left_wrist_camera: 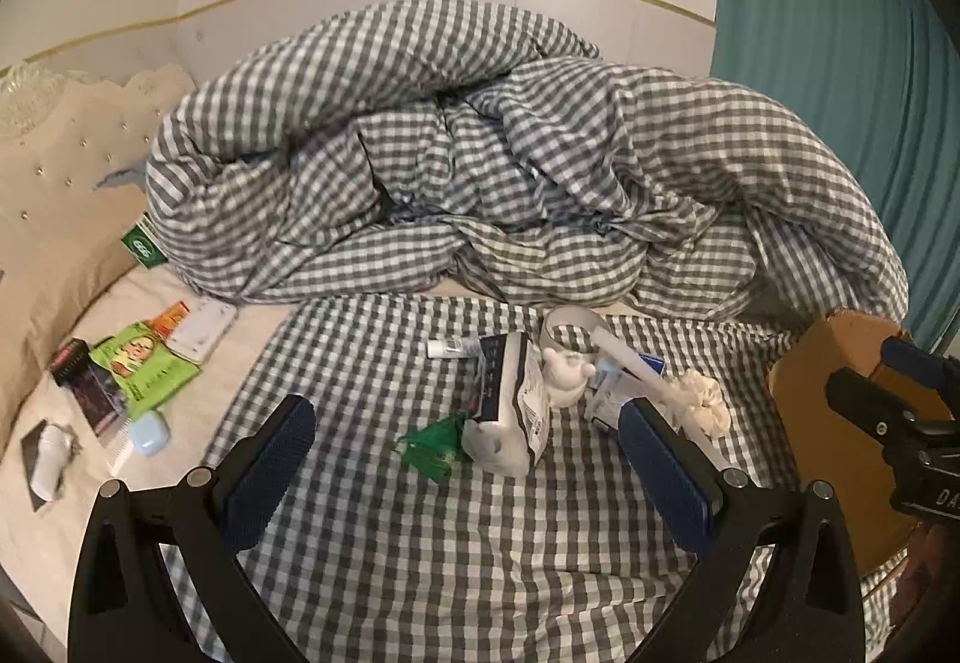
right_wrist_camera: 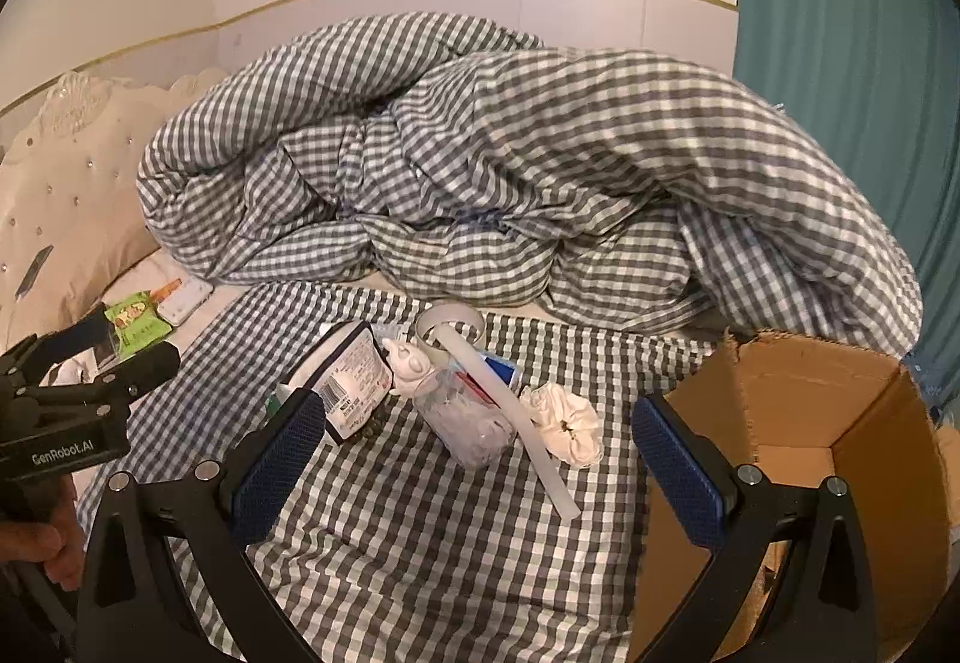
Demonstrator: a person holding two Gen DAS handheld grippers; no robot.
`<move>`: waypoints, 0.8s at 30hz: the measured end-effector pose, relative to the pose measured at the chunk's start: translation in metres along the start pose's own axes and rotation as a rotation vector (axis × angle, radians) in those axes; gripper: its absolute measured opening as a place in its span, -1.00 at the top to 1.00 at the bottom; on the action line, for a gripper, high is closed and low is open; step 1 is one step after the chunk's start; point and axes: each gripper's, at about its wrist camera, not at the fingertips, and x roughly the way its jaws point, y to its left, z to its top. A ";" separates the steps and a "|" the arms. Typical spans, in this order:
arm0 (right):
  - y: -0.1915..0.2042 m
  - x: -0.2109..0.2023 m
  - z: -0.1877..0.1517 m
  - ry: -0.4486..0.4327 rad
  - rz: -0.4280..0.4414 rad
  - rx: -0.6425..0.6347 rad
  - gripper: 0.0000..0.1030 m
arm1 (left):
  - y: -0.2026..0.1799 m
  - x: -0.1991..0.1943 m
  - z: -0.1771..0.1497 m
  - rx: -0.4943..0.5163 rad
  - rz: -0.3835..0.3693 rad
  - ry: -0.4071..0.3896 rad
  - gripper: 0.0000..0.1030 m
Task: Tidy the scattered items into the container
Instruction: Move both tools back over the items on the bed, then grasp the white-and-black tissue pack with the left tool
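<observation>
Scattered items lie heaped mid-bed beside one open cardboard box.

The box stands at the bed's right edge, its visible floor bare. On the checked sheet cluster one white packet, one white figurine, one clear bag, one long white strip and one white scrunchie. The left gripper and right gripper hover with jaws wide and empty.

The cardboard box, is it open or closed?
Open. The cardboard box has its flaps up, and the right wrist view looks straight down to its brown bottom.
</observation>
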 end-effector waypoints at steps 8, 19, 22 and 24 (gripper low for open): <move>-0.003 0.025 -0.009 0.037 -0.022 0.010 -0.99 | -0.002 0.040 -0.007 0.010 -0.056 0.029 -1.00; -0.022 0.062 -0.016 0.104 -0.027 0.031 -0.99 | -0.020 0.123 -0.014 0.020 -0.077 0.125 -1.00; -0.026 0.069 -0.019 0.111 -0.054 0.052 -0.99 | -0.022 0.143 -0.020 0.026 -0.057 0.164 -1.00; -0.028 0.074 -0.020 0.123 -0.033 0.069 -0.99 | -0.022 0.155 -0.023 0.026 -0.047 0.180 -1.00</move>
